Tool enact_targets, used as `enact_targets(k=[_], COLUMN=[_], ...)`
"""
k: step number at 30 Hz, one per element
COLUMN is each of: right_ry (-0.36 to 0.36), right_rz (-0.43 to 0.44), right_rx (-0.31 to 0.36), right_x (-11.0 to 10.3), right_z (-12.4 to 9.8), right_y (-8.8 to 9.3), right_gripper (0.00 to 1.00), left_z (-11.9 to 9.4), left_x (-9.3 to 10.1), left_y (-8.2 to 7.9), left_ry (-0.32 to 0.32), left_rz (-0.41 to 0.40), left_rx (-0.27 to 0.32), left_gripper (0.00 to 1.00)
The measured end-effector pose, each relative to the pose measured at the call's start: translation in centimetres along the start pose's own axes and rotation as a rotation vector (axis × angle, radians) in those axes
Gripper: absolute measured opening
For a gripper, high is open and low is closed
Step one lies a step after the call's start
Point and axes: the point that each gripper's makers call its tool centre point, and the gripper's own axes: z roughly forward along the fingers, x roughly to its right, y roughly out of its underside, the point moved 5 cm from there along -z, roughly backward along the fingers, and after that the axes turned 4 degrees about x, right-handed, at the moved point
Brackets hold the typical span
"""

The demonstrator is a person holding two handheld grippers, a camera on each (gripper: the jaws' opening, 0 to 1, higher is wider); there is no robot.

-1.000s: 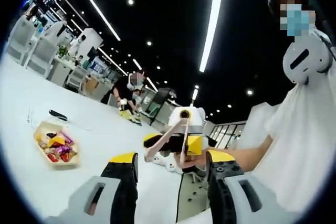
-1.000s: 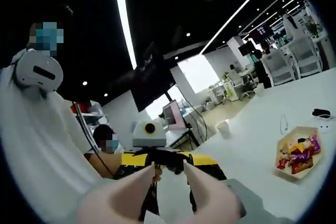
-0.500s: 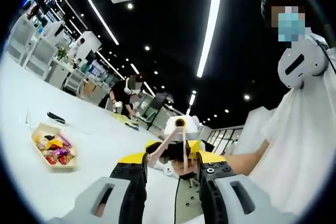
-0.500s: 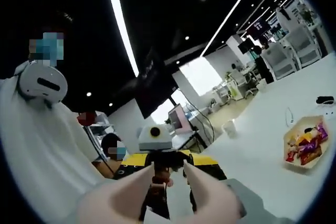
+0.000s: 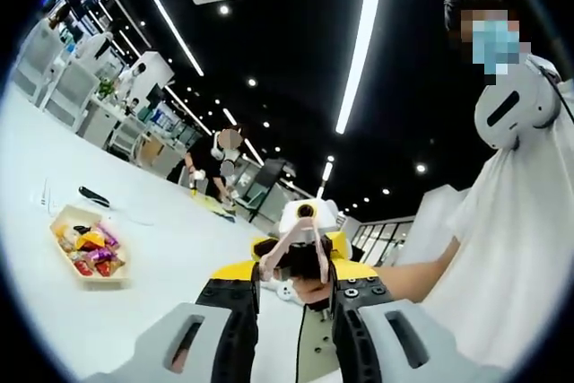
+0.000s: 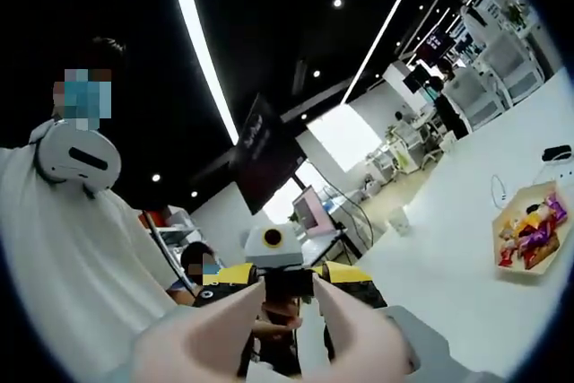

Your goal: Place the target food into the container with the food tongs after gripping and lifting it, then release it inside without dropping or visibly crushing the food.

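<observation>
A shallow beige tray (image 5: 85,253) of wrapped snacks in red, yellow and purple lies on the white table (image 5: 161,266), far left in the left gripper view. The same tray (image 6: 531,239) sits at the right edge of the right gripper view. My right gripper (image 6: 287,334) is shut on pale pink food tongs (image 6: 229,329), whose two arms reach forward and stand apart with nothing between them. My left gripper (image 5: 291,280) is open, its yellow-tipped jaws either side of the tongs (image 5: 273,257). Both grippers face each other in the air, well away from the tray.
A person in a white shirt (image 5: 520,248) holds both grippers. A black object (image 5: 94,195) and a thin cable (image 6: 496,193) lie beyond the tray, and a white cup (image 6: 397,219) stands farther back. Other people and desks are in the background.
My left gripper's jaws have drawn closer together around the tongs' tips. Both views have tilted slightly, so the tray sits a little differently in each.
</observation>
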Motion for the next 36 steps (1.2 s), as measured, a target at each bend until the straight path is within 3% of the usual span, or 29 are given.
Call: enact_targets(k=[11, 18, 20, 24, 36], right_ry=[0.002, 0.017, 0.022, 0.032, 0.062], right_rz=[-0.009, 0.025, 0.031, 0.029, 0.062], right_rx=[-0.111, -0.164, -0.224, -0.272, -0.317], right_x=[0.7, 1.4, 1.5, 1.7, 4.0], right_z=[-0.5, -1.2, -1.9, -2.2, -2.7], right_y=[0.9, 1.4, 1.7, 2.3, 4.0], right_gripper=[0.25, 0.25, 0.24, 0.24, 0.25], left_z=[-0.9, -1.3, -1.3, -1.4, -2.6], left_x=[-0.2, -0.7, -0.7, -1.0, -3.1], left_y=[0.7, 1.5, 1.6, 2.4, 3.2], left_ry=[-0.017, -0.031, -0.033, -0.034, -0.055], left_rz=[0.018, -0.017, -0.028, -0.037, -0.016], left_rx=[-0.033, -0.023, -0.014, -0.028, -0.083], left_gripper=[0.21, 0.21, 0.21, 0.21, 0.21])
